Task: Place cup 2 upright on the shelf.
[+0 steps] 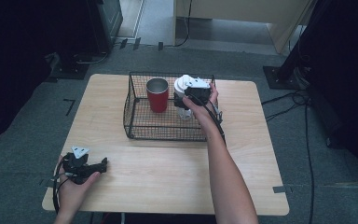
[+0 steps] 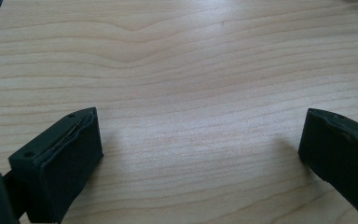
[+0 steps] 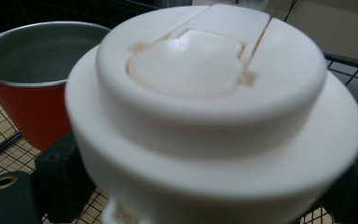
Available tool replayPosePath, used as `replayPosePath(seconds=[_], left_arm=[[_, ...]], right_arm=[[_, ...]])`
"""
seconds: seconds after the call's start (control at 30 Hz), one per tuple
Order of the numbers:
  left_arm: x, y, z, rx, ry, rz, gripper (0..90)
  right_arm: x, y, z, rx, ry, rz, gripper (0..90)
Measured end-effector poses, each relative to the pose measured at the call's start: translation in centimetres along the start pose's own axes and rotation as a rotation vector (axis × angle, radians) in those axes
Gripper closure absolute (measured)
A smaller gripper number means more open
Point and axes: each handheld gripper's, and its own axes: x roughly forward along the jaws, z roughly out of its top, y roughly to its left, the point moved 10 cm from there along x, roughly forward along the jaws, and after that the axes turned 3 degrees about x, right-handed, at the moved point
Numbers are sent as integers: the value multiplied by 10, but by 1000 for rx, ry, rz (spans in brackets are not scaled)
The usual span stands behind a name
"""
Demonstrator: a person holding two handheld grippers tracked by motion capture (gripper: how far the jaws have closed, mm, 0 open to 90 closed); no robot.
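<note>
white cup (image 1: 184, 88): standing upright inside the wire basket (image 1: 135, 128), just beside the red cup (image 1: 157, 94); likely being set down or picked up there.
right gripper (image 1: 186, 100): jaws sitting either side of the white cup below its lid (image 3: 205, 93); can't tell if the pads are pressing or just off it.
right arm: reaching forward over the basket's near wall, forearm stretched out.
left gripper (image 2: 200, 149): jaws spread wide, gripping nothing, idling over the table (image 2: 177, 70).
left hand (image 1: 74, 184): resting at the near left corner, well apart from the basket.
</note>
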Motion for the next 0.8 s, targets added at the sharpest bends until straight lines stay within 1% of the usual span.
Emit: replayPosePath(seconds=[0.17, 0.2, 0.23, 0.47, 0.6, 0.7, 0.8], left_arm=[[0, 0, 0, 0, 0, 0, 1], [0, 0, 0, 0, 0, 0, 1], [0, 0, 0, 0, 0, 0, 0], [0, 0, 0, 0, 0, 0, 0], [0, 0, 0, 0, 0, 0, 1], [0, 0, 0, 0, 0, 0, 0], [0, 0, 0, 0, 0, 0, 1]], right_arm=[[-2, -1, 1, 5, -8, 9, 70], [-3, -1, 0, 7, -8, 12, 46], [-3, -1, 0, 6, -8, 14, 3], [-6, -2, 4, 35, -28, 21, 0], [-9, -2, 7, 32, -44, 23, 0], [-14, -1, 14, 49, -77, 40, 0], [-17, -1, 20, 40, -91, 29, 0]])
